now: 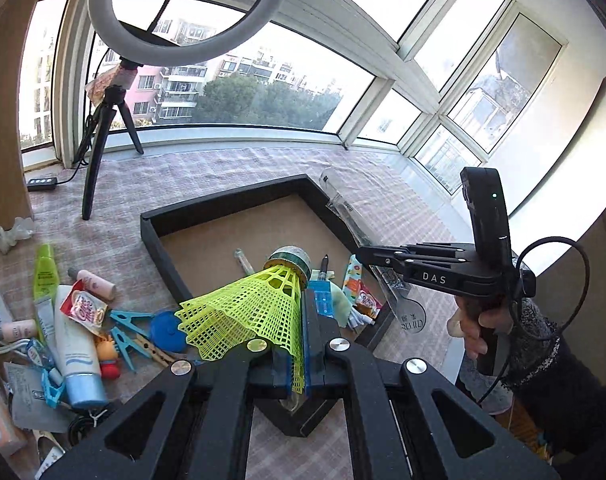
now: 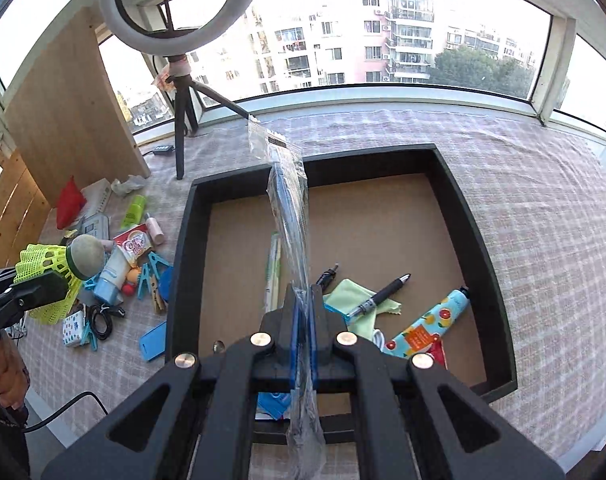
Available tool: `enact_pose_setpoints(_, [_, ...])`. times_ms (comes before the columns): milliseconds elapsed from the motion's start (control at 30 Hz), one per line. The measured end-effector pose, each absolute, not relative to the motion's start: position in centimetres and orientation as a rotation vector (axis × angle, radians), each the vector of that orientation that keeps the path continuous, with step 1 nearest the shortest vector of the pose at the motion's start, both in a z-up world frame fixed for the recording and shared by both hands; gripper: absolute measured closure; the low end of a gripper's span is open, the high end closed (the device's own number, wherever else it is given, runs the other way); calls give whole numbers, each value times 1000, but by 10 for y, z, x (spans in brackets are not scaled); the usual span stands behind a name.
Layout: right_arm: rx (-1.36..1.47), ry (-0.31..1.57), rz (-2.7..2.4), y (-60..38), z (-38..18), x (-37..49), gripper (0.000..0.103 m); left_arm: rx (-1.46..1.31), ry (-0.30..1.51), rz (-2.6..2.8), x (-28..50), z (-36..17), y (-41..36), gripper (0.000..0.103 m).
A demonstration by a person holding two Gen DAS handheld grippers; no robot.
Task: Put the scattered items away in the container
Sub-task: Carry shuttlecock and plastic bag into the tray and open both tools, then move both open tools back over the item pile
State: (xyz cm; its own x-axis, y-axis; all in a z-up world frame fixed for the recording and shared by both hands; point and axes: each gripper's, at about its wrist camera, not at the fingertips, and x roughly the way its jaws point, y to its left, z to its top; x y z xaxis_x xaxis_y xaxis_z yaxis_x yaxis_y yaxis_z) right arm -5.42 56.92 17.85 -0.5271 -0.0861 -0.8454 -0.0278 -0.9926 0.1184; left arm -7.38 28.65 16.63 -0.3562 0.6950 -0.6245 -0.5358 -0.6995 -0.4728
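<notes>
We're up in a home's glazed balcony: wraparound windows [image 2: 403, 36] look onto apartment blocks, a checked cloth [image 2: 543, 200] covers the sill-side surface, a ring light [image 1: 191, 12] stands on its tripod (someone films here), toiletries and clothes pegs [image 1: 131, 332] lie scattered about.

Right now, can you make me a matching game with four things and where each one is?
Things:
1. shuttlecock
2. clear packet
3. pen
4. clothes pegs

Places:
A. lying inside the box
B. held by the right gripper
C. on the cloth beside the box
D. held by the left gripper

Pairs: 1-D, 2-B, 3-A, 4-C
</notes>
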Motion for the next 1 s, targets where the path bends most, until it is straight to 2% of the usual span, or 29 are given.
enact_pose_setpoints(67, [1537,-179,-2737,591,175,-54,98,-1076,-218,2101,-72,166,319,101])
enact_pose_setpoints(100, [1550,-188,-2742,601,174,-55,93,-1083,-213,2095,-73,165,334,100])
enact_pose_setpoints(133, [1576,-195,-2741,608,171,-56,84,-1106,-205,2088,-74,162,349,95])
enact_pose_setpoints(167, [1611,-195,-2750,614,169,-57,57,-1141,-182,2094,-76,159,362,74])
enact_pose_setpoints(200, [1627,-190,-2777,619,169,-57,35,-1171,-159,2115,-77,157,374,60])
enact_pose_setpoints(233, [1609,-182,-2807,622,171,-55,34,-1175,-150,2132,-76,156,381,43])
enact_pose_setpoints(400, [1540,-137,-2823,618,178,-49,34,-1137,-116,2150,-66,157,384,43])
enact_pose_setpoints(567, [1494,-166,-2770,598,181,-50,34,-1139,-135,2193,-64,159,350,43])
enact_pose_setpoints(767, [1410,-131,-2661,537,188,-43,34,-1166,-73,2287,-44,154,260,43])
enact_pose_setpoints(1000, [1369,-1,-2514,431,183,-24,34,-1303,59,2394,-5,128,127,41])
